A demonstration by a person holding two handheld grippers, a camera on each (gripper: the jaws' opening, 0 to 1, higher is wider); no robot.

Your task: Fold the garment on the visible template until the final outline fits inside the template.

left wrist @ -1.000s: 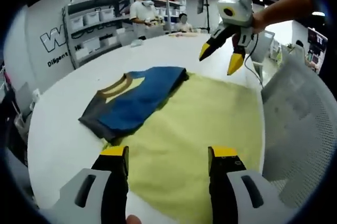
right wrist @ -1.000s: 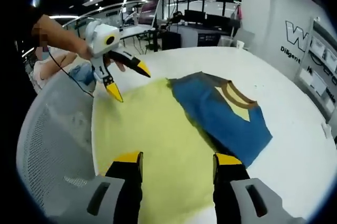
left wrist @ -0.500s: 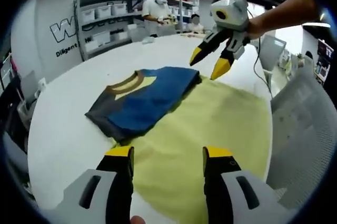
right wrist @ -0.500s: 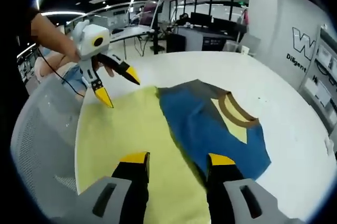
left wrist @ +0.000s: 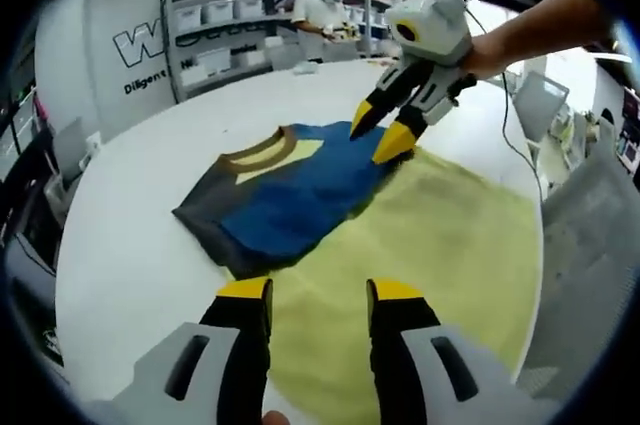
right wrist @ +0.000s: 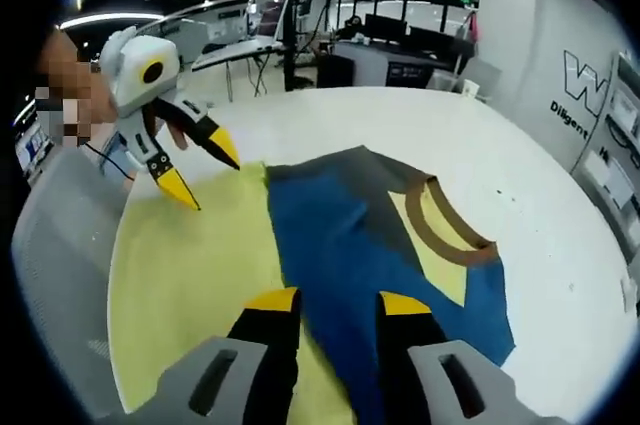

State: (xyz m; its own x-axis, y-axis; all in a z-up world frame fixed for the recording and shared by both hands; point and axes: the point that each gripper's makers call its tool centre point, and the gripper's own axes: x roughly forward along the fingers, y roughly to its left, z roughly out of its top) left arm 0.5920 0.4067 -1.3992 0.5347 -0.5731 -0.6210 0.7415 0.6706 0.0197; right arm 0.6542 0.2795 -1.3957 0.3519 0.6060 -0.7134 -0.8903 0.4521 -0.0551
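Jaws of the left gripper (left wrist: 315, 295) stand apart with nothing between them, hanging over the near part of the yellow template (left wrist: 440, 235). In the right gripper view the right gripper (right wrist: 333, 305) is likewise parted and empty, poised over the near blue edge of the garment (right wrist: 370, 245).

Beyond them, the garment (left wrist: 280, 195), a blue shirt with a brown collar and a yellow panel, lies partly folded on the white table (left wrist: 130, 235). It rests across one side of the template, with part of it over bare table, so its outline does not yet fit inside.

In the left gripper view the right gripper (left wrist: 385, 130) hovers at the shirt's far edge, its yellow tips spread; whether they touch cloth I cannot tell.

Risk from here, as I judge it: pinching only the top layer would drag the fold open, and catching the template along with the shirt would shift it beneath.

Farther off stand shelves (left wrist: 225, 30) and a person (left wrist: 320, 5). The template's near corner is cut off by the jaws, and any sleeve is tucked out of sight.
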